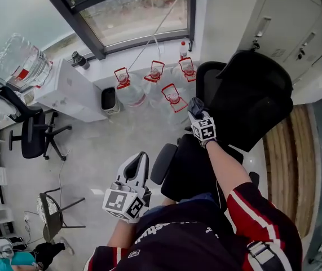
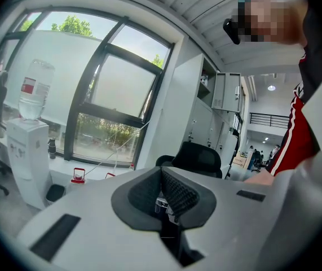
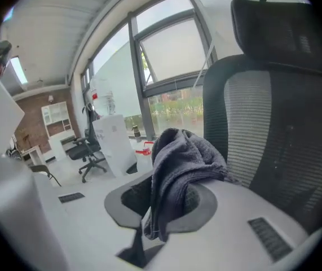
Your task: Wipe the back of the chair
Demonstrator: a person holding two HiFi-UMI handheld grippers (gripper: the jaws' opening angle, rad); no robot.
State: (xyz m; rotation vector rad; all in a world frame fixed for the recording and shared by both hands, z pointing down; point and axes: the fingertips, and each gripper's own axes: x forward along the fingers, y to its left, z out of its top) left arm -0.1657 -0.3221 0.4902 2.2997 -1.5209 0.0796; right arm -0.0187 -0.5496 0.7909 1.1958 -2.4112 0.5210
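Note:
A black mesh office chair point(image 1: 251, 100) with a headrest stands in front of me at the right. My right gripper point(image 1: 197, 110) is shut on a dark grey cloth point(image 1: 195, 105), held at the left edge of the chair's back. In the right gripper view the cloth point(image 3: 183, 162) bulges up out of the right gripper point(image 3: 159, 199), with the mesh chair back point(image 3: 285, 134) just beyond and to the right. My left gripper point(image 1: 136, 164) hangs lower, near my body and away from the chair. Its jaws meet with nothing between them. The left gripper point(image 2: 162, 193) looks toward the chair point(image 2: 197, 158) from a distance.
Several large water jugs point(image 1: 149, 86) with red handles stand on the floor under the window, by a small black bin point(image 1: 109, 99). A white water dispenser point(image 1: 65, 89) and another black chair point(image 1: 36, 134) are at the left. Grey lockers point(image 1: 296, 27) stand behind the chair.

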